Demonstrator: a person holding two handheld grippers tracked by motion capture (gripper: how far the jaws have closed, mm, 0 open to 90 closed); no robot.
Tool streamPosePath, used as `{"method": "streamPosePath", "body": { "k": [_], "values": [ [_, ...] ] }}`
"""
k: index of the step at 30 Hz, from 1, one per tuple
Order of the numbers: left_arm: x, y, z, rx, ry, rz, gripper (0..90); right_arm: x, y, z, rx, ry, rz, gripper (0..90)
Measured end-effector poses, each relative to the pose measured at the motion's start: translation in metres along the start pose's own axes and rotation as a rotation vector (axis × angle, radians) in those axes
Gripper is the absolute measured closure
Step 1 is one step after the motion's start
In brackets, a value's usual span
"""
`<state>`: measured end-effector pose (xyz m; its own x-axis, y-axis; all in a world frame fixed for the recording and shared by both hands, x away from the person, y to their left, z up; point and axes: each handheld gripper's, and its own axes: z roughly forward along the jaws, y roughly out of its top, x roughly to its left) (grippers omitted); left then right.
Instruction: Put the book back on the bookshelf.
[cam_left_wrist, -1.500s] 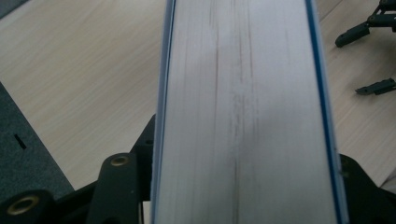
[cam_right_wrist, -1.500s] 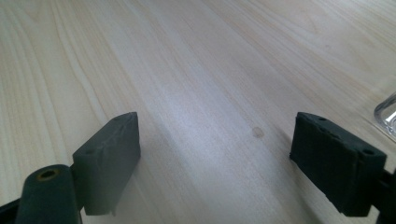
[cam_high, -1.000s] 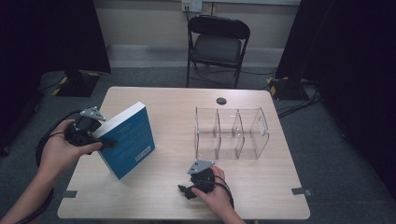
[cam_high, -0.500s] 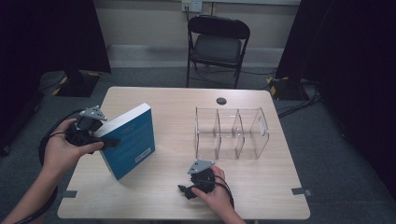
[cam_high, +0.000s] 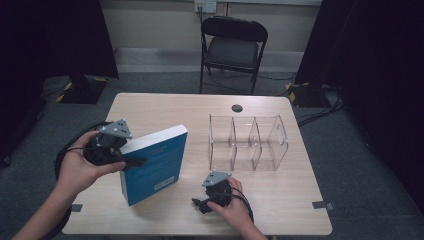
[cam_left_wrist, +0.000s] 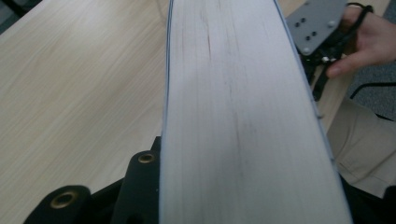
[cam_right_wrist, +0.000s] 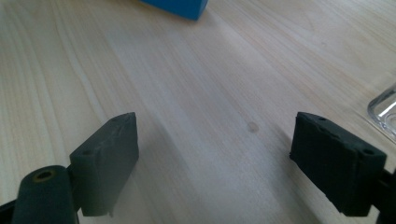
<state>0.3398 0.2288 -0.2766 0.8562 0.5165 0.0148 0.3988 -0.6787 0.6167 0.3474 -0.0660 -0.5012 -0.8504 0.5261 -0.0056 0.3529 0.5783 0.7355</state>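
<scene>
Standing across most of the high view, the tabletop (cam_high: 165, 107) is light wood and carries two main things. Largest upon it is the blue book (cam_high: 152, 167), at about 8 o'clock from the tabletop's middle, held up on its lower edge and tilted, with its white page block uppermost. Next in size is the clear divided organizer (cam_high: 247, 142), at about 3 o'clock from the middle, well apart from the book, its three slots empty. A small dark disc (cam_high: 237, 108) lies near the far edge at 12 o'clock.

The left hand-held gripper (cam_high: 131, 161) is clenched on the book's left end; its own view shows the page block (cam_left_wrist: 243, 121) running straight out between the jaws, one jaw flat against a cover. The right hand-held gripper (cam_high: 199, 204) rests low at 6 o'clock, released, jaws wide apart over bare wood (cam_right_wrist: 212, 140), with a book corner (cam_right_wrist: 180, 8) just ahead.

Judgement: the step in hand is carrying the book toward an organizer slot. To do it well, the grip should stay firm near the end, the book be brought fully upright, and its lower edge aligned parallel with the dividers before lowering. The free gripper could steady the organizer, since a light clear rack is likely to slide.
</scene>
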Motion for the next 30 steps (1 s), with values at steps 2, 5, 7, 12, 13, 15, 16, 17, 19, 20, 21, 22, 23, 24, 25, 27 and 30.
{"method": "streamPosePath", "body": {
  "k": [2,5,7,12,13,15,16,17,19,20,21,22,23,24,25,27,30],
  "values": [
    [-0.008,0.004,0.002,-0.010,-0.025,0.011,61.6,-0.002,-0.002,-0.003,0.003,-0.006,0.007,14.3],
    [-0.021,0.010,0.006,-0.022,-0.056,0.033,61.6,-0.006,-0.008,-0.009,0.005,-0.018,0.021,14.3],
    [-0.026,0.012,0.010,-0.002,-0.066,0.057,61.5,-0.010,-0.012,-0.013,0.004,-0.020,0.022,14.3],
    [-0.026,0.004,0.016,-0.022,-0.097,0.053,61.4,-0.014,-0.017,-0.018,0.001,-0.015,0.012,13.9],
    [-0.024,0.000,0.015,-0.028,-0.101,0.053,61.3,-0.014,-0.017,-0.018,0.001,-0.014,0.011,13.9],
    [-0.022,-0.007,0.013,-0.014,-0.110,0.084,61.1,-0.015,-0.017,-0.018,0.000,-0.007,0.007,13.8],
    [-0.021,-0.012,0.012,-0.008,-0.107,0.088,61.0,-0.015,-0.016,-0.018,0.002,-0.004,0.006,13.5],
    [-0.021,-0.016,0.012,-0.017,-0.114,0.080,61.0,-0.015,-0.016,-0.018,0.004,-0.002,0.007,13.5],
    [-0.019,-0.025,0.010,-0.010,-0.109,0.059,60.9,-0.016,-0.016,-0.017,0.004,0.004,-0.002,13.5],
    [-0.018,-0.028,0.010,-0.020,-0.115,0.057,60.9,-0.016,-0.016,-0.017,0.004,0.008,-0.004,13.6],
    [-0.015,-0.034,0.009,-0.017,-0.116,0.047,60.9,-0.016,-0.016,-0.017,0.004,0.009,-0.008,13.6],
    [-0.014,-0.038,0.009,-0.019,-0.117,0.040,60.8,-0.016,-0.015,-0.017,0.005,0.008,-0.010,13.8],
    [-0.013,-0.042,0.009,-0.018,-0.115,0.041,60.7,-0.016,-0.015,-0.017,0.008,0.008,-0.011,14.1],
    [-0.013,-0.045,0.009,-0.038,-0.108,0.049,60.6,-0.016,-0.015,-0.017,0.010,0.008,-0.010,14.2],
    [-0.014,-0.046,0.008,-0.039,-0.093,0.066,60.5,-0.016,-0.014,-0.017,0.012,0.010,-0.012,15.2],
    [-0.016,-0.046,0.008,-0.033,-0.086,0.070,60.4,-0.016,-0.014,-0.018,0.013,0.011,-0.013,16.6],
    [-0.016,-0.046,0.008,-0.035,-0.088,0.074,60.2,-0.015,-0.011,-0.019,0.016,0.025,-0.019,20.3]
  ]
}}
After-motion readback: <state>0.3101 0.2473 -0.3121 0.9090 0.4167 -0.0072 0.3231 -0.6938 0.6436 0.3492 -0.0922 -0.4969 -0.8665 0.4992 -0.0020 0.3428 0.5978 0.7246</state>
